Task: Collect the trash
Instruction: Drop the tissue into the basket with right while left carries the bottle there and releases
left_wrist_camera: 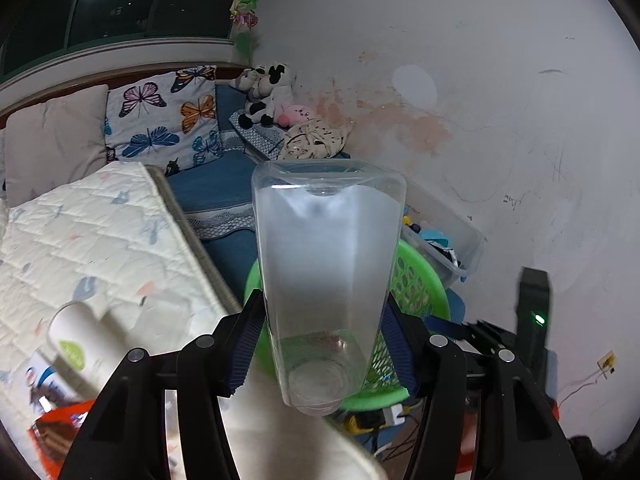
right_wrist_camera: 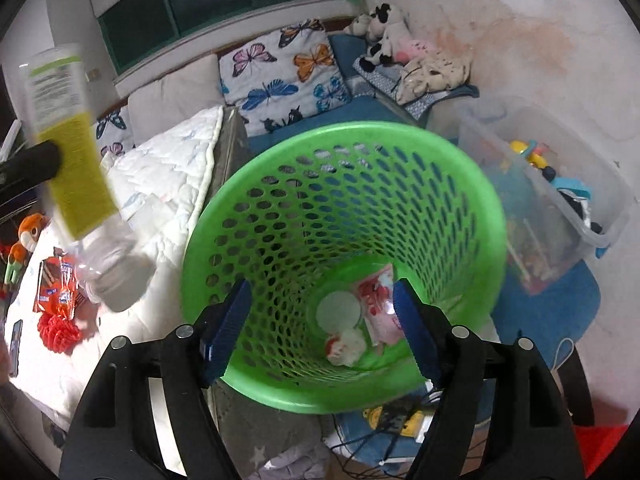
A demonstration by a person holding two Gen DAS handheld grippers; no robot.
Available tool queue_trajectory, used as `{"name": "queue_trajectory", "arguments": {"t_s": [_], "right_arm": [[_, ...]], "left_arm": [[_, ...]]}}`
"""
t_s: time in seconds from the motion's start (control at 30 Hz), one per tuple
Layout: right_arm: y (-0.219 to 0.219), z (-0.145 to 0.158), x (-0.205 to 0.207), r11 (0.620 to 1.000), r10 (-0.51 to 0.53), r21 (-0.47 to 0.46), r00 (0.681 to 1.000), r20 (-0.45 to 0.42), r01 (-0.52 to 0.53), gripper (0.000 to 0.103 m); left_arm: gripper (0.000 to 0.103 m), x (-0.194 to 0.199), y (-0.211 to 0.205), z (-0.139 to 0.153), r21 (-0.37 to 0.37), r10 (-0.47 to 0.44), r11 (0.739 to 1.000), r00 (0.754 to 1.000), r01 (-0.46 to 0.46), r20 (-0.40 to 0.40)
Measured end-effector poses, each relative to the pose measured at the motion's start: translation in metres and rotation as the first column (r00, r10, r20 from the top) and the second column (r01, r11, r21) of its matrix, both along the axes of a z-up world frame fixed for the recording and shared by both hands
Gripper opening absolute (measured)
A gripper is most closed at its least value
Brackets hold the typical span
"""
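My left gripper point(left_wrist_camera: 320, 344) is shut on a clear empty plastic bottle point(left_wrist_camera: 326, 264), held in the air with its neck end toward the camera. The same bottle shows in the right wrist view point(right_wrist_camera: 76, 168) at the left, with a yellow-green label, blurred, above the bed. The green perforated trash basket point(right_wrist_camera: 460, 216) stands below my right gripper point(right_wrist_camera: 322, 320), which is open and empty over its mouth. Several pieces of trash point(right_wrist_camera: 360, 320) lie at the basket's bottom. In the left wrist view the basket point(left_wrist_camera: 420, 292) sits behind the bottle.
A bed with a white quilt point(right_wrist_camera: 168, 184) is at the left, with red wrappers point(right_wrist_camera: 56, 292) and a white tube point(left_wrist_camera: 84, 344) on it. A clear storage bin point(right_wrist_camera: 560, 200) of toys stands at the right by the wall. Cables lie on the floor point(right_wrist_camera: 384, 432).
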State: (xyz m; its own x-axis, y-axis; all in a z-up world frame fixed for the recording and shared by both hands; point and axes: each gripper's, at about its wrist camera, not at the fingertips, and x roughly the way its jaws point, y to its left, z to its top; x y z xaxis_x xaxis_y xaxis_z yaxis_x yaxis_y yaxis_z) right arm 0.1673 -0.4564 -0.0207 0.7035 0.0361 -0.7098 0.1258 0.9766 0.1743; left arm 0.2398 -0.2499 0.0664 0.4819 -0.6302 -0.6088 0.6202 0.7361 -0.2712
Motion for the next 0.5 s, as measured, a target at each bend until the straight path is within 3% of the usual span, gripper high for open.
{"name": "queue_trajectory", "arguments": {"t_s": [0.5], "right_arm": [[-0.021, 0.001, -0.035, 1.0, -0.027, 0.014, 0.999, 0.046, 0.026, 0.076]], "left_arm": [[0.056, 0.022, -0.063, -0.051, 0.037, 0.015, 0.999, 0.995, -0.012, -0.099]]}}
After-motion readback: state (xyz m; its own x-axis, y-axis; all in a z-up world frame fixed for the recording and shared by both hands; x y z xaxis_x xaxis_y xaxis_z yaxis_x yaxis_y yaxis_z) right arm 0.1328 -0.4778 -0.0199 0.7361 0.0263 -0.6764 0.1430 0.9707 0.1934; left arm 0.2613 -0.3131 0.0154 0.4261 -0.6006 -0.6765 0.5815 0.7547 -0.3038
